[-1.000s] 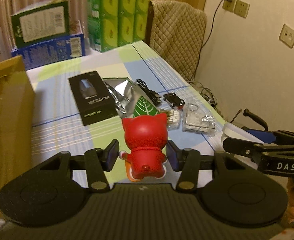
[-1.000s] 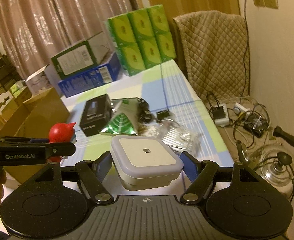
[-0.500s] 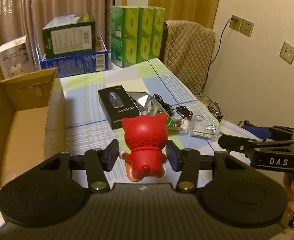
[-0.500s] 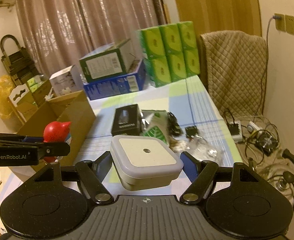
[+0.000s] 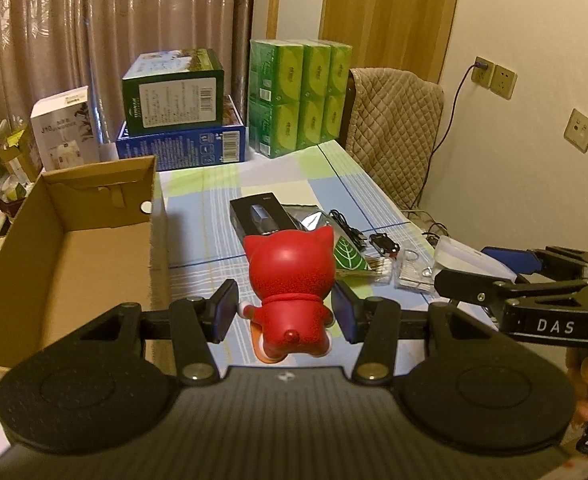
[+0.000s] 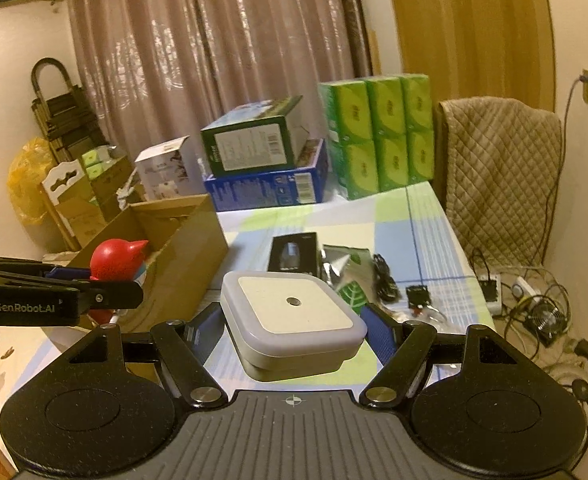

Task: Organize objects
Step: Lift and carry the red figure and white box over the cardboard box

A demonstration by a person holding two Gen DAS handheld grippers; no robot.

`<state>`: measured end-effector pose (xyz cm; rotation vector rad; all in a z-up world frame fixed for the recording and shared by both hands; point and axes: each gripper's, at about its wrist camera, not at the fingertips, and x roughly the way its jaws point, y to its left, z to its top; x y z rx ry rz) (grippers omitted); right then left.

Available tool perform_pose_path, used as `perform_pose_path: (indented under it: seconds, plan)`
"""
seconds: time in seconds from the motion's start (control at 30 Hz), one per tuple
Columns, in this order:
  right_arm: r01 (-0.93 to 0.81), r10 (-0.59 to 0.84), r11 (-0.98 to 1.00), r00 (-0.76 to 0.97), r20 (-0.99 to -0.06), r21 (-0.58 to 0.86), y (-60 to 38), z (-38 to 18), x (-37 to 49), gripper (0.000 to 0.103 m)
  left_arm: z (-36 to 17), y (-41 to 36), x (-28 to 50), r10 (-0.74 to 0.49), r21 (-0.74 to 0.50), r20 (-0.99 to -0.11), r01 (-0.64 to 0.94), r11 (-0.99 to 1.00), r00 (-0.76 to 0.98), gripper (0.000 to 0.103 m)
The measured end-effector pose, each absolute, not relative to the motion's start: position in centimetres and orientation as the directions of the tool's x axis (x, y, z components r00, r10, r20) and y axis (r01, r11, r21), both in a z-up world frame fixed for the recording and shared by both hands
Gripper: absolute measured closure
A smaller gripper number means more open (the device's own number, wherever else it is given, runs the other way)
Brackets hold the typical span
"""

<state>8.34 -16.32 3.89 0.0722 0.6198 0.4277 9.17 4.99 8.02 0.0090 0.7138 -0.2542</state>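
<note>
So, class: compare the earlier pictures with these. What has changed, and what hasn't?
Both grippers have risen and drawn back, bringing the cardboard box into view. Unchanged: left gripper holds the red figurine, right gripper the white square device.

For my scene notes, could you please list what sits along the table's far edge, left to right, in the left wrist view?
White carton → blue box with the green box stacked on it → green tissue packs → quilted chair back.

We see pinkish curtains (image 6: 214, 52) across the upper left, a quilted chair cover (image 5: 393, 120) at right, and wall sockets (image 5: 493, 78) upper right.
</note>
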Motion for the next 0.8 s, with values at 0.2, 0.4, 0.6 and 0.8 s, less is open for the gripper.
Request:
perform_pose_path:
  seconds: [0.2, 0.4, 0.6, 0.8]
  plan:
    - [-0.409, 0.434, 0.896, 0.720, -0.542, 0.174, -14.1, 4.9, 8.3, 0.032, 8.8, 6.6, 8.8, -0.217, -0.082, -0.643, 0.215, 0.973, 0.734, 0.057]
    - [-0.474, 0.480, 0.865, 0.692, -0.539, 0.162, -10.4, 5.5, 9.2, 0.032, 9.8, 10.1, 8.8, -0.185, -0.082, -0.641, 0.173, 0.981, 0.745, 0.057]
    - [-0.547, 0.541, 0.820, 0.643, -0.541, 0.169, -5.4, 5.5, 10.6, 0.032, 10.3, 15.3, 9.6, -0.106, -0.040, -0.655, 0.105, 0.994, 0.748, 0.057]
    - [-0.608, 0.606, 0.764, 0.564, -0.561, 0.215, -0.3, 4.7, 12.6, 0.032, 8.8, 20.6, 11.1, -0.025, -0.003, -0.693, 0.032, 0.999, 0.721, 0.057]
